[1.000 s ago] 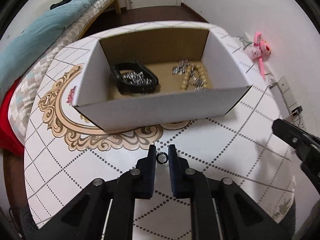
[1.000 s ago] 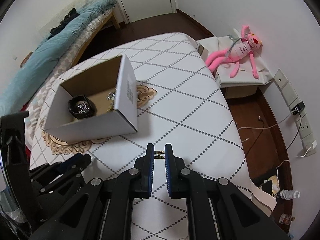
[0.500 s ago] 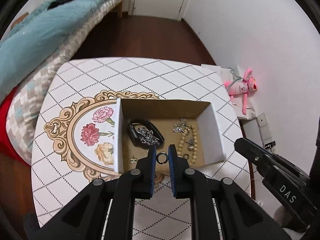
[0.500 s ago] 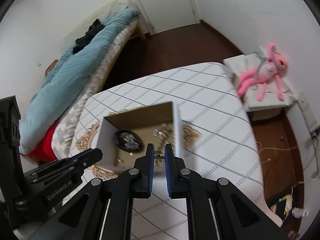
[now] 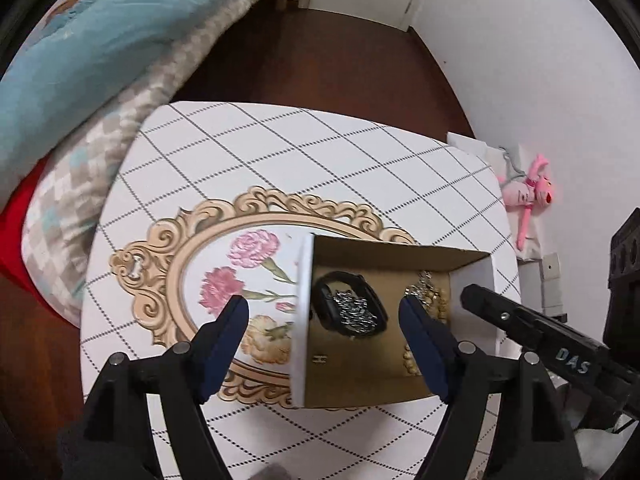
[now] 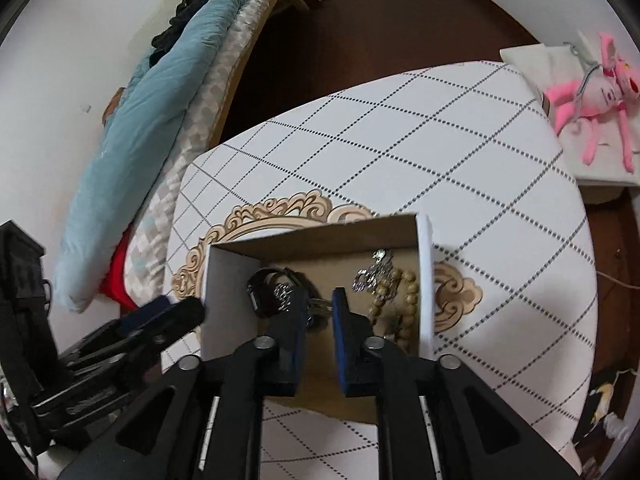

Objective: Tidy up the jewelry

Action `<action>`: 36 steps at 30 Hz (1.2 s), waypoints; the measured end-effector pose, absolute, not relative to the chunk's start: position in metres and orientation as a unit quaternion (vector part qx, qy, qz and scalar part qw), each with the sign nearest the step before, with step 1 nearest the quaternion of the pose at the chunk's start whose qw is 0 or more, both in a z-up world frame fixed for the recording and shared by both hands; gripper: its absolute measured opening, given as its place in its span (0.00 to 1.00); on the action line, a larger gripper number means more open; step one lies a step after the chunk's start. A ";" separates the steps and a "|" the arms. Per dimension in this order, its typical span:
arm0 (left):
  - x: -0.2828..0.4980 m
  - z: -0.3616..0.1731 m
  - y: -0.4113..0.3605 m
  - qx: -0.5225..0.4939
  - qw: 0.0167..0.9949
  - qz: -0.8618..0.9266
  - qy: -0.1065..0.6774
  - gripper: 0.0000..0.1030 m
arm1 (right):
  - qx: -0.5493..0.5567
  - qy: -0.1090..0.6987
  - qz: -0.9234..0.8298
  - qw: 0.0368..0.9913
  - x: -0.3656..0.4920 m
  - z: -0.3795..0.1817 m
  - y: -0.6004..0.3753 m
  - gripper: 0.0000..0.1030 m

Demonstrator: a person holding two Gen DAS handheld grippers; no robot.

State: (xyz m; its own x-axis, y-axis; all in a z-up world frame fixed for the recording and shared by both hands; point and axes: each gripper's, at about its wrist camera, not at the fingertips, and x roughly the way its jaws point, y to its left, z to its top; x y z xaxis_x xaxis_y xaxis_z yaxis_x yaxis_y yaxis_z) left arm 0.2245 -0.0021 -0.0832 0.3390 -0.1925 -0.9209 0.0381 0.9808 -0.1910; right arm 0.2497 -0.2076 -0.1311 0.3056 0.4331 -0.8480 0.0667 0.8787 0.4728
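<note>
A white cardboard box (image 5: 300,320) with a brown inside stands on the patterned table (image 5: 320,152). It holds a black band (image 5: 374,300) with a silver chain (image 5: 352,312) on it, wooden beads (image 5: 436,300) and a small gold piece (image 5: 320,359). My left gripper (image 5: 322,306) hangs over the box, its jaws opening wide with nothing between them. My right gripper (image 6: 320,295) is above the box (image 6: 228,300) too, jaws opening. A thin ring (image 6: 318,307) shows in their gap; I cannot tell whether it lies on the box floor. The beads (image 6: 404,304) lie right of it.
A bed with a blue duvet (image 5: 80,40) runs along the table's left side. A pink plush toy (image 6: 592,88) lies on a low white stand at the right. Dark wooden floor (image 5: 320,48) is beyond the table. The right gripper's finger (image 5: 520,324) crosses the box's right side.
Both grippers travelled from the bare tabletop to above the box. The left jaws sprang wide and the ring left them. The right jaws parted and the small gold piece is gone from between them.
</note>
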 end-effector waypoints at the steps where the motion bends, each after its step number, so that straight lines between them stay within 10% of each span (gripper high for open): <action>1: 0.225 -0.083 -0.001 -0.062 0.817 -0.066 0.569 0.75 | 0.216 0.576 0.118 0.779 0.251 -0.130 -0.208 0.30; 7: 0.214 -0.087 0.002 -0.024 0.829 -0.035 0.558 0.95 | 0.181 0.564 0.093 0.800 0.244 -0.115 -0.208 0.36; 14: 0.194 -0.098 -0.002 0.012 0.843 -0.018 0.537 1.00 | 0.068 0.544 0.010 0.836 0.216 -0.104 -0.205 0.97; 36: 0.130 -0.049 -0.004 0.023 0.870 -0.005 0.492 1.00 | 0.016 0.516 -0.054 0.855 0.147 -0.073 -0.206 1.00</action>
State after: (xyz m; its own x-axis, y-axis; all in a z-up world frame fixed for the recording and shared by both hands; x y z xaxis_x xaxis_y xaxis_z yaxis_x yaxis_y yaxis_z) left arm 0.1299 -0.0039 -0.0485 0.5150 0.0131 -0.8571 0.0315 0.9989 0.0342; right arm 0.1467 -0.2065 -0.0730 0.4627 -0.0755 -0.8833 0.1082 0.9937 -0.0282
